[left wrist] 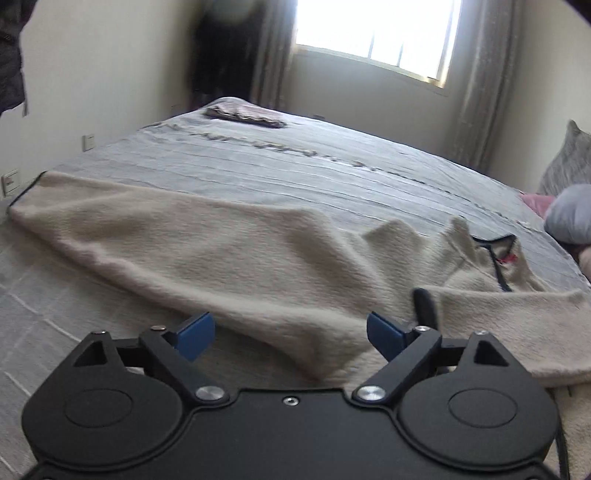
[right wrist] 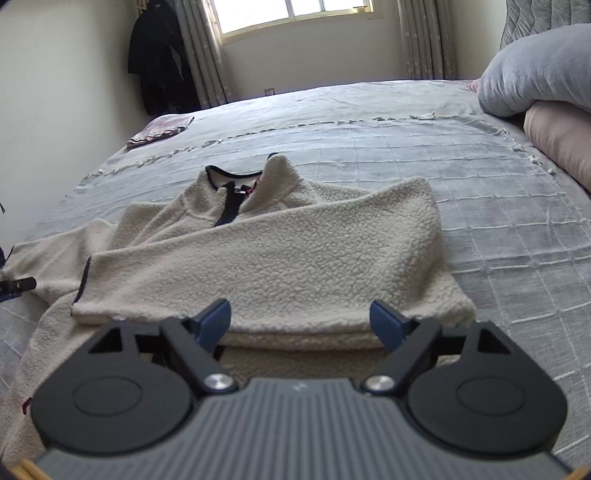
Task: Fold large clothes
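Observation:
A cream fleece pullover [right wrist: 280,251] with a dark zip collar [right wrist: 231,199] lies on the bed, one sleeve folded across its chest. In the left wrist view the same pullover [left wrist: 207,243] stretches from left to right, its collar [left wrist: 498,254] at the right. My left gripper [left wrist: 291,334] is open and empty, low over the garment's near edge. My right gripper [right wrist: 301,323] is open and empty, just in front of the folded sleeve's near edge. A dark tip of the left gripper [right wrist: 18,286] shows at the far left of the right wrist view.
The bed has a grey checked cover [right wrist: 498,229]. A small folded patterned cloth [right wrist: 160,131] lies at the far corner. Pillows and a grey quilt [right wrist: 535,70] are piled at the right. Dark clothes [right wrist: 159,62] hang by the curtained window [right wrist: 291,14].

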